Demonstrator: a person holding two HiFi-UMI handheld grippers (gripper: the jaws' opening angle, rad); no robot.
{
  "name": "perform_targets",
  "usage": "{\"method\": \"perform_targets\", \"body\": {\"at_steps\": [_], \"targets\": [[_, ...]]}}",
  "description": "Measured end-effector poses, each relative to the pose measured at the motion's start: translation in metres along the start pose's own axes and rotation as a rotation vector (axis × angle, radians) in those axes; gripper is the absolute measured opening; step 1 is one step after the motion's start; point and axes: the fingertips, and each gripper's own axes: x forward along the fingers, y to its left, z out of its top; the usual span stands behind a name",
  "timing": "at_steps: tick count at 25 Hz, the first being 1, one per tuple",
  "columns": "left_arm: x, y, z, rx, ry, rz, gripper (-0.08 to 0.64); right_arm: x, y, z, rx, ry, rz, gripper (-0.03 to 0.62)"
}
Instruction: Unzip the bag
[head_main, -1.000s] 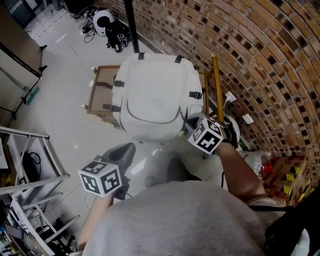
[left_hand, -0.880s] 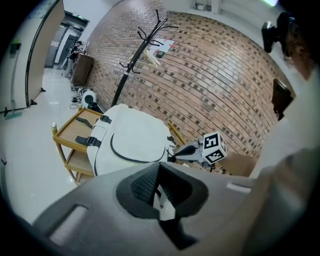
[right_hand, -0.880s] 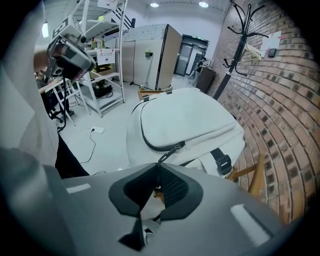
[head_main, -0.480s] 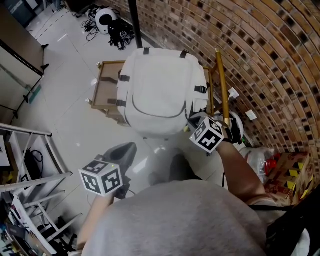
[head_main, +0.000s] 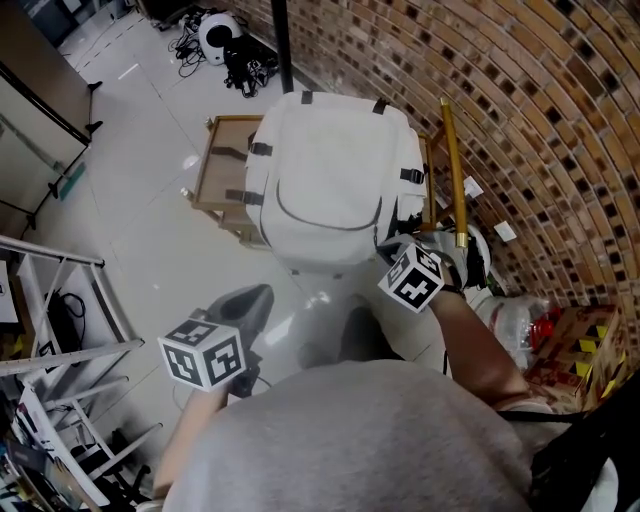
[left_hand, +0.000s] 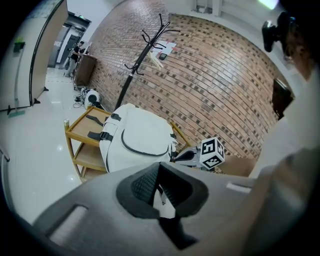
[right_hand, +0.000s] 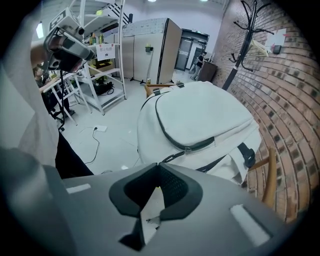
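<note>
**Backpack zipped; both claws clenched on nothing, short of the zip.**
Left gripper (left_hand: 159, 166), jaws together and empty, hangs well apart from the wooden cart (head_main: 222, 140). The white backpack (head_main: 330, 180) overhangs the cart's near edge, so an unbraced tug could drag it off. Right gripper (right_hand: 158, 167), jaws together and apparently empty, sits just beside the bag's near right corner. The front-pocket zipper slider (right_hand: 186, 148) is small, and the main zip is out of sight.

On my feed a brown brick wall (head_main: 560, 120) runs down the right side and meets a pale, glossy floor (head_main: 130, 170) that throws back the ceiling lights. A wooden trolley (head_main: 225, 172) stands near the wall, with a black coat stand (left_hand: 143, 55) just beyond it. Across the room I see white shelf racks (right_hand: 102, 67) and tall grey cabinets (right_hand: 150, 50).
</note>
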Motion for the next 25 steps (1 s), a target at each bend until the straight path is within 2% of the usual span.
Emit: {"method": "perform_targets", "body": {"at_steps": [15,25], "targets": [[-0.031,0.021,-0.011,-0.003,-0.030,-0.005,0.002,0.006,0.025,0.020,0.045,-0.004,-0.025,0.012],[-0.057,0.032,-0.020,-0.003,-0.058,-0.006,0.002,0.005,0.041,0.036,0.022,0.014,-0.068,0.011]]}}
